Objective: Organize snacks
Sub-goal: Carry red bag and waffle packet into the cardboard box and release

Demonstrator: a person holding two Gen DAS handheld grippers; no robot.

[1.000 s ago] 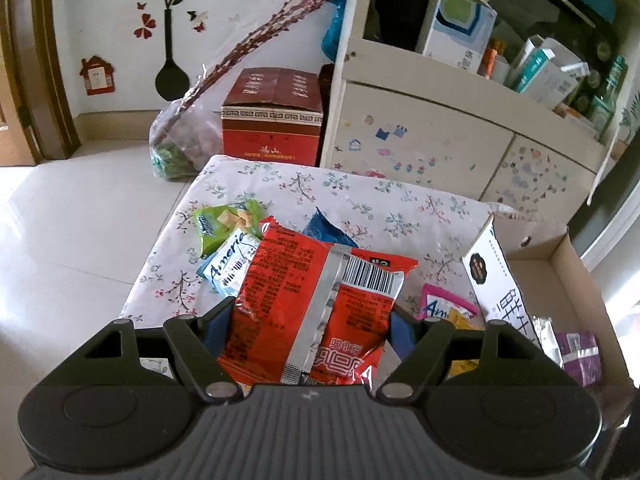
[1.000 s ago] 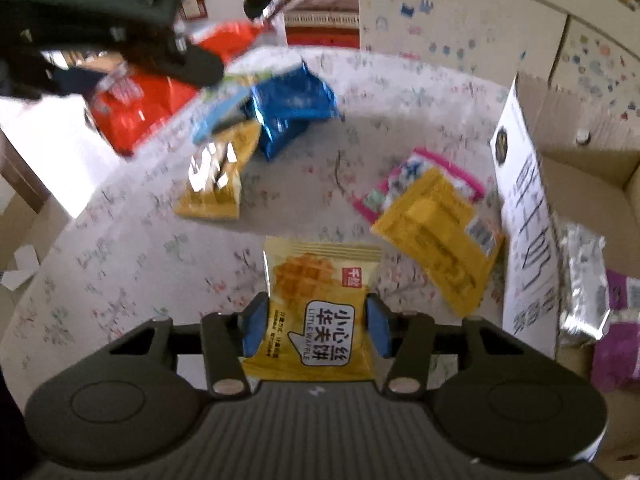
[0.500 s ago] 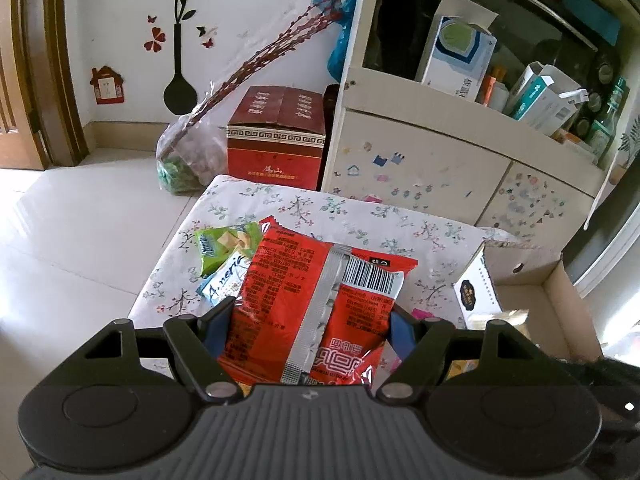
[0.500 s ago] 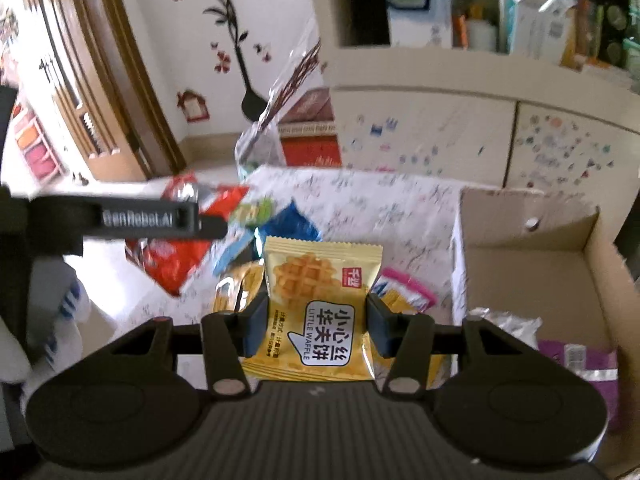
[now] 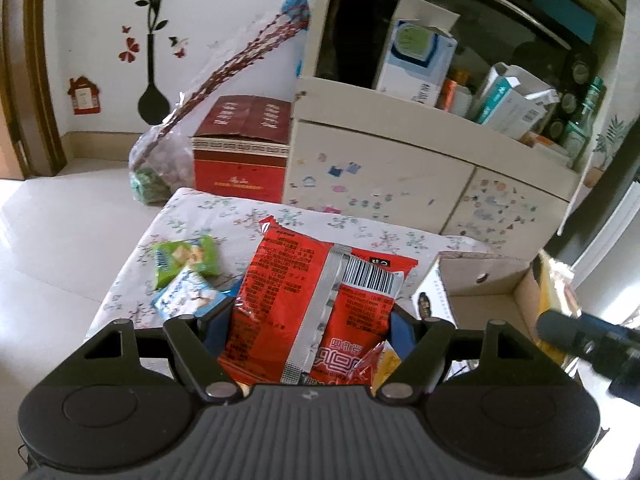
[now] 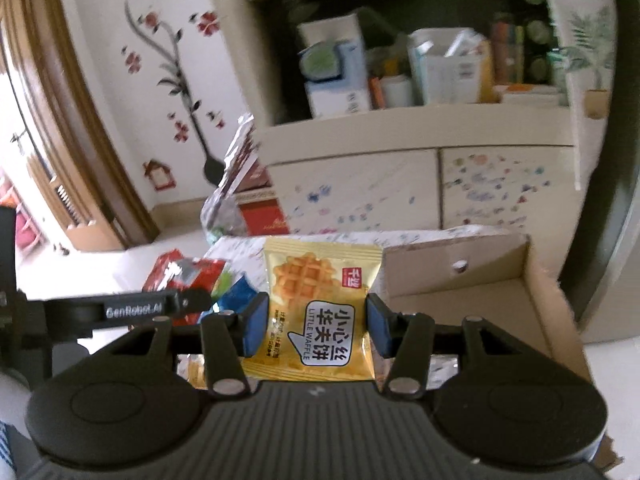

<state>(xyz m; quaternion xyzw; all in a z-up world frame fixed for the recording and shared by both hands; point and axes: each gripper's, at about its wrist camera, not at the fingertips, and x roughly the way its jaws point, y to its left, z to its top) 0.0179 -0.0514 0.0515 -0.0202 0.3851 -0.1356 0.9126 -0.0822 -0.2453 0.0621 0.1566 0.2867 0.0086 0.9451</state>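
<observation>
Left tongs [image 5: 310, 330]: closed on a red snack packet [image 5: 320, 312], which is gripped at both side edges by the blue pads and held upright, its barcode and silver back seam turned to the camera. The packet is held above the near part of the tabletop [image 5: 240, 216], which is covered with a flowered cloth.

Right tongs [image 6: 316, 326]: closed on a yellow waffle packet [image 6: 320, 312], marked "LITTLE WAFFLE", which is clamped between the blue pads and held upright, clear of any surface. It is positioned in front of the near left corner of the cardboard box [image 6: 540, 300], which stands open at the right end of the tabletop.

On the tabletop, a green snack packet [image 5: 186, 258] and a light blue snack packet [image 5: 186, 298] are seen lying just beside each other to the left of the red packet. A further blue packet [image 6: 236, 294] is partly visible in the right wrist view behind the left pad. What lies in the box is mostly hidden by the tongs.

Beyond the tabletop, a red carton [image 5: 242, 148] and a clear plastic bag [image 5: 158, 168] are noted on the floor, against a cream cabinet [image 5: 380, 176] whose open shelf is filled with boxes and bottles.
</observation>
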